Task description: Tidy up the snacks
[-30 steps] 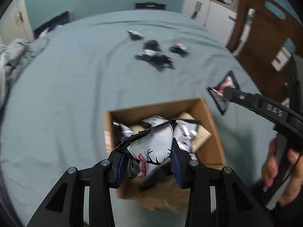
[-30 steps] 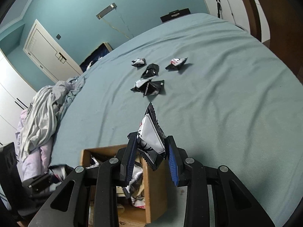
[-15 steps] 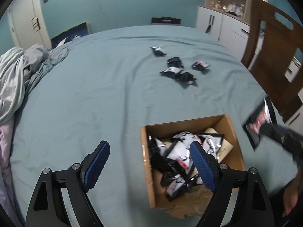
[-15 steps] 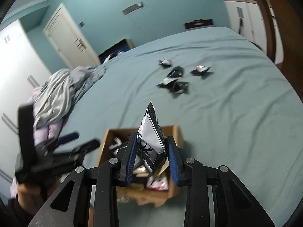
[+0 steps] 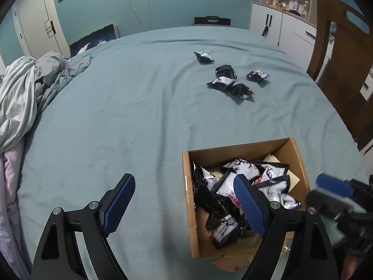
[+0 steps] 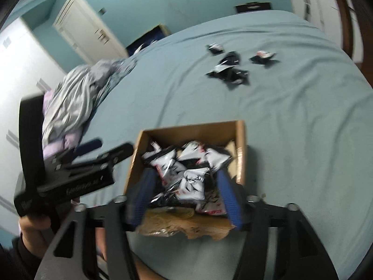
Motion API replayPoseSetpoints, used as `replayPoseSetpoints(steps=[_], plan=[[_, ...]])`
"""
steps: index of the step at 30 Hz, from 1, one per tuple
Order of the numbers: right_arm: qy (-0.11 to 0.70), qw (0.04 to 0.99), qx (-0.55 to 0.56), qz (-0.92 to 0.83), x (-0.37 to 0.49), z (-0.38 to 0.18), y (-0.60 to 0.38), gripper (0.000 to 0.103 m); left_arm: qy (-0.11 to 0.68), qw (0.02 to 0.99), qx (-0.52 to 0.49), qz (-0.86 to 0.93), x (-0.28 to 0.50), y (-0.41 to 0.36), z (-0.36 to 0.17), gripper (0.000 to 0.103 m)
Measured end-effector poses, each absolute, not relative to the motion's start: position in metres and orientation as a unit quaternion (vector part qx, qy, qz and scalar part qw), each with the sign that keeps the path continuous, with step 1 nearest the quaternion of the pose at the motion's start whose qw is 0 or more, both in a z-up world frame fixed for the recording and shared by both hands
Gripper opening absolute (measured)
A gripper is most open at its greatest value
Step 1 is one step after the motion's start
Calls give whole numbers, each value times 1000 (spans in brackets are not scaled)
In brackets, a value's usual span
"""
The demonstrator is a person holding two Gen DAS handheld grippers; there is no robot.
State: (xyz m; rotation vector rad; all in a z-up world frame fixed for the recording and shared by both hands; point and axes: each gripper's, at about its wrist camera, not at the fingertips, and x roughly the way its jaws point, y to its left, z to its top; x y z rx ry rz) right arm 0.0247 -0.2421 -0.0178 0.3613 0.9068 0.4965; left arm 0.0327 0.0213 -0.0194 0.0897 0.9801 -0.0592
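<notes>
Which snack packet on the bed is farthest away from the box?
The lone packet at the far end of the loose group. The other four huddle nearer the cardboard box; this one lies beyond them.

The cardboard box [image 5: 186, 200] is plain brown paperboard, matt, with a rough torn flap at its near edge. The snack packets [image 5: 247, 182] inside it are glossy plastic film, black and white, crinkled. The loose packets [image 5: 229, 82] toward the far edge of the bed have the same shiny foil look. The bed cover [image 5: 116, 121] is soft blue-grey cloth, matt and lightly wrinkled. The left gripper [image 5: 184, 206] is matt black plastic with small bright metal screws; its pads [image 5: 120, 204] are blue rubber with a fine rough grid. The chair [image 5: 342, 70] is smooth brown wood.
</notes>
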Motion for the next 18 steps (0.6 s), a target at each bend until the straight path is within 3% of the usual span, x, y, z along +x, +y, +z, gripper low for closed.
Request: replayPoseSetpoints(steps=[4, 18], plan=[[420, 860, 204, 205, 29, -15, -262, 68, 469, 882, 45, -25, 32, 20, -20, 87], [441, 859, 222, 138, 27, -19, -268, 68, 465, 883, 63, -10, 28, 16, -21, 87]])
